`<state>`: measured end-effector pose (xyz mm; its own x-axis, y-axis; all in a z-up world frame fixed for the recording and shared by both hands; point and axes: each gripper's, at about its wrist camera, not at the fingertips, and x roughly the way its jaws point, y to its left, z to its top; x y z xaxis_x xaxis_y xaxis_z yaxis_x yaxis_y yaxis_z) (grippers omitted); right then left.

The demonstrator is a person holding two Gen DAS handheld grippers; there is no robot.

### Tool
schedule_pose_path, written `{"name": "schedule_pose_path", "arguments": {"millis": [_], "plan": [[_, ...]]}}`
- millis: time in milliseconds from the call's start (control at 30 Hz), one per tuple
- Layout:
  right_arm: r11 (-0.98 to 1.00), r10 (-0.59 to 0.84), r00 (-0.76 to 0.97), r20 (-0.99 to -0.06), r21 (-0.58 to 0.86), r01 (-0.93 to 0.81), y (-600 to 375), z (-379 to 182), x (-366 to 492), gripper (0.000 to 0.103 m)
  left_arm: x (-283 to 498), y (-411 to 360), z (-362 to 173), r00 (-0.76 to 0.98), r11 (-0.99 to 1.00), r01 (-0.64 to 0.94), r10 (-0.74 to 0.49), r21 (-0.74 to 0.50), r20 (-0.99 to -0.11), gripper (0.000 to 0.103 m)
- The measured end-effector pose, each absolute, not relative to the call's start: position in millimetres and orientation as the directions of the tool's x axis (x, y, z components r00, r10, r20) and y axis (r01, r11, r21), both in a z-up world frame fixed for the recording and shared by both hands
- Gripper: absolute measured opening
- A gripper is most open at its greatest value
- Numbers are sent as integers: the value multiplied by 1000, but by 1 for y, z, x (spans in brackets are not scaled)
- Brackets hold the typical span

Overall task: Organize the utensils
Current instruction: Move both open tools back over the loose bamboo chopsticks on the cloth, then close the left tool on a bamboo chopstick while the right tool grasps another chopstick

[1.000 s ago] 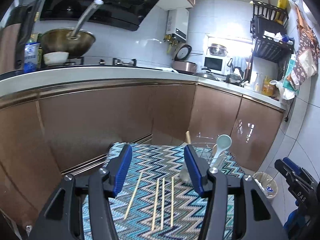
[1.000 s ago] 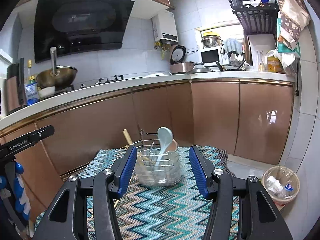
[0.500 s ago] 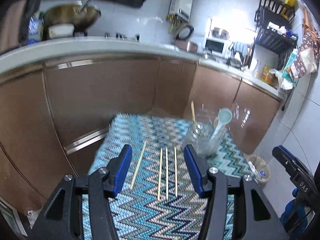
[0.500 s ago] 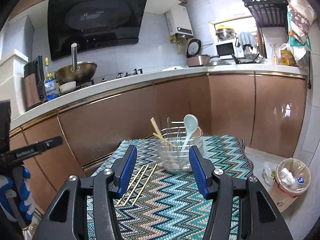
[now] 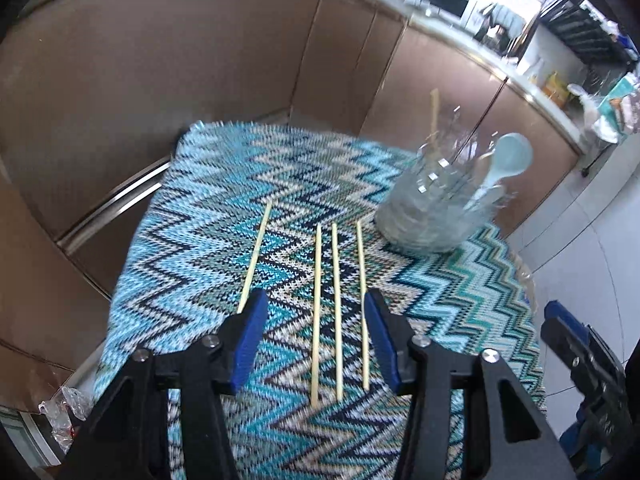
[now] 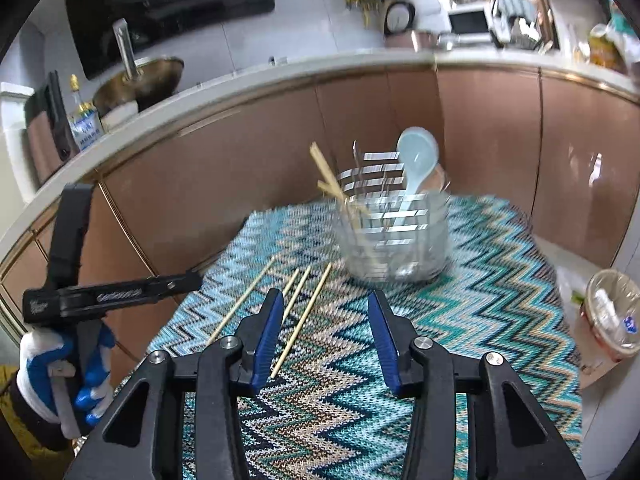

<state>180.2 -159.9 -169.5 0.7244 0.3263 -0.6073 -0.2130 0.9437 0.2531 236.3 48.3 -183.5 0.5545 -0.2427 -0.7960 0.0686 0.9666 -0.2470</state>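
Several loose wooden chopsticks (image 5: 336, 300) lie side by side on a zigzag-patterned table cloth (image 5: 440, 300); they also show in the right wrist view (image 6: 304, 308). A wire utensil holder (image 6: 394, 224) stands behind them with a pale blue spoon (image 6: 416, 164) and two chopsticks (image 6: 332, 178) in it; it also shows in the left wrist view (image 5: 436, 204). My left gripper (image 5: 316, 308) is open, above the near ends of three chopsticks. My right gripper (image 6: 326, 308) is open and empty, above the cloth in front of the holder.
Brown kitchen cabinets (image 6: 488, 128) curve round behind the table. A bin with a plastic liner (image 6: 612, 312) stands on the floor at the right. The gloved hand holding the left gripper (image 6: 60, 372) is at the left edge of the right wrist view.
Both grippers have tilted downward and moved toward the table. The left gripper now looks down on the loose chopsticks. Both jaws stay open.
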Motion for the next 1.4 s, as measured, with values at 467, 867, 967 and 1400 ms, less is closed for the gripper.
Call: {"name": "schedule_pose_path", "arguments": {"millis": [467,867,967,1400], "plan": [[940,339,536,-773,257,-224,-115,-238,275,32,325,29,-255,351,956,98,-294,-277,-889,27],[939,336,474,-814,248,-239,-90,-266,315,22,352,15,-280,287,951,126,-309,-284,-907,18],[937,334,458,-824,240,-252,-80,-273,322,20,353,15,-284,288,948,138,-315,-286,-905,15],[947,310,400,-862,243,-211,-67,-297,355,10,359,35,-286,288,940,117,-340,-320,-895,5]]}}
